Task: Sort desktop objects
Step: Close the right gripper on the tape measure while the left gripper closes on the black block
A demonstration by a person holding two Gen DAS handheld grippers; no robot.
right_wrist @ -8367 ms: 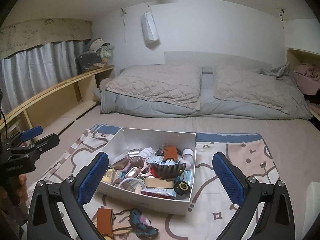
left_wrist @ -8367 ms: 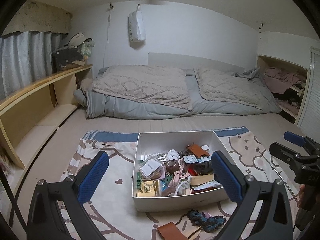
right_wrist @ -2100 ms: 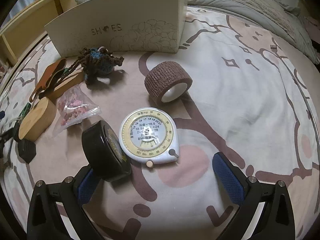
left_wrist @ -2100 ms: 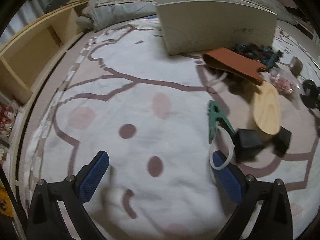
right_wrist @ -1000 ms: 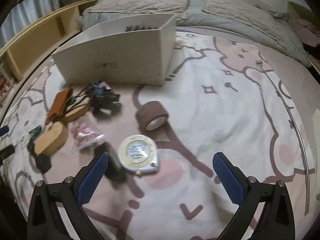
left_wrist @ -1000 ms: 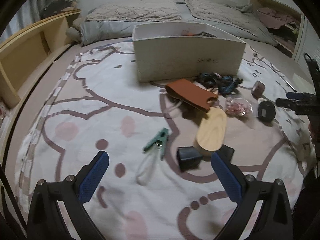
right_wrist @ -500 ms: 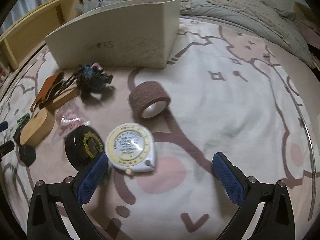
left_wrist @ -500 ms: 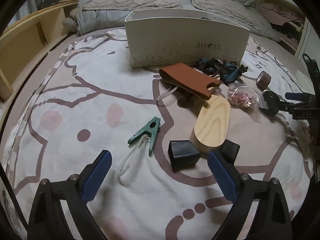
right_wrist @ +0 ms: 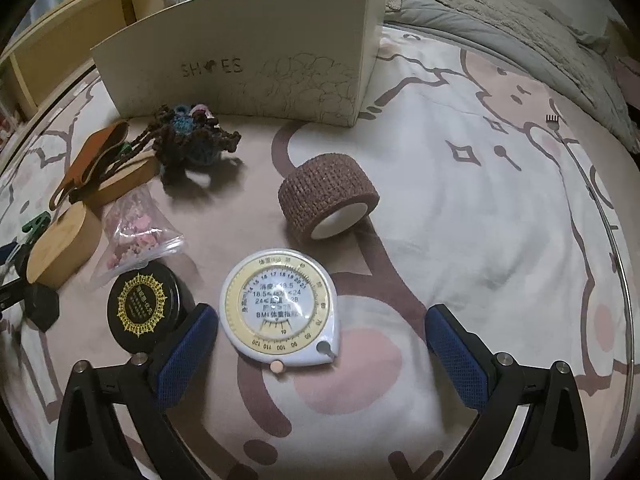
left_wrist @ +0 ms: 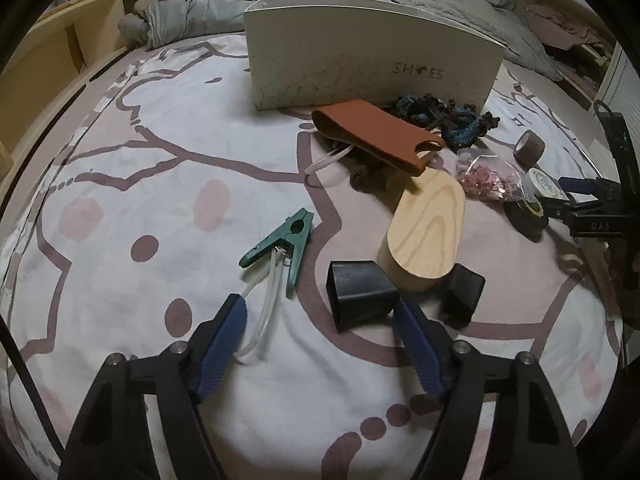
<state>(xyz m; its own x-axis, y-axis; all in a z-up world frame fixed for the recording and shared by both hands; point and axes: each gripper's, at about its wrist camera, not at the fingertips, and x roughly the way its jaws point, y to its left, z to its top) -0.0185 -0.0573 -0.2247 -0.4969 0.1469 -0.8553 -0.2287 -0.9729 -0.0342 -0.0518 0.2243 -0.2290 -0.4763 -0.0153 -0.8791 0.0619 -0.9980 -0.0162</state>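
My left gripper [left_wrist: 318, 322]: black angular frame, two fingers [left_wrist: 224, 340] faced with blue ribbed pads, one silver screw at each joint. My right gripper [right_wrist: 322, 342]: same black frame, blue textured pads, silver screws; white lettering on its body, seen from the left camera.

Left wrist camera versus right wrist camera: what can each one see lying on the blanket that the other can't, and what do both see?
Only the left wrist view shows the two black caps, the clear loop on the green clip, and the left gripper, jaws just closing on nothing.

Only the right wrist view shows the BMI tape measure's printed dial between the open right gripper's fingers.

Both show the shoe box, wooden oval box, brown bandage roll, bag of pink bits and black round tin.
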